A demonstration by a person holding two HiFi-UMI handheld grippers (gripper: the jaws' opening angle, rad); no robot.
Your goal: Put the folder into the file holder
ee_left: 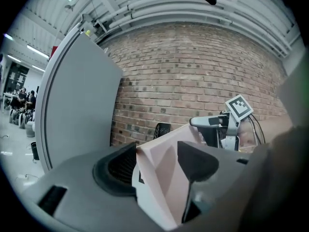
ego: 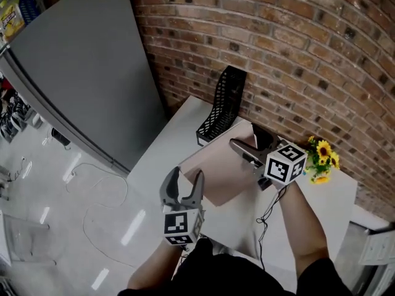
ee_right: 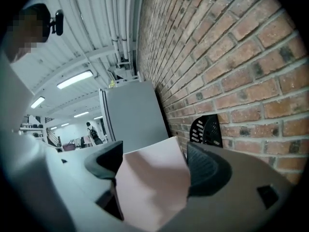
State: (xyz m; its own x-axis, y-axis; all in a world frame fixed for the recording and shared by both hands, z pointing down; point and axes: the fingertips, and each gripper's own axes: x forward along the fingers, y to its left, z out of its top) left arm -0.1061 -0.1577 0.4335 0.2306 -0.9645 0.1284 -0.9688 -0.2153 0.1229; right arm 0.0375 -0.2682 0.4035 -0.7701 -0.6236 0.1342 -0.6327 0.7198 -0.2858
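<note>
The folder (ego: 217,167) lies over the middle of the table (ego: 176,131), with the left gripper (ego: 186,175) at its near edge and the right gripper (ego: 247,138) at its far right. The file holder (ego: 222,106) stands behind it against the brick wall (ego: 296,48). Flowers (ego: 322,159) sit to the right, and a tall panel (ego: 80,73) stands to the left.

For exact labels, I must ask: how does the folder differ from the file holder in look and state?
The folder is pale pink and solid; the file holder is black mesh. The folder is gripped by the left gripper and the right gripper; the file holder stands untouched on the white table by the brick wall. Both are over the same table.
</note>
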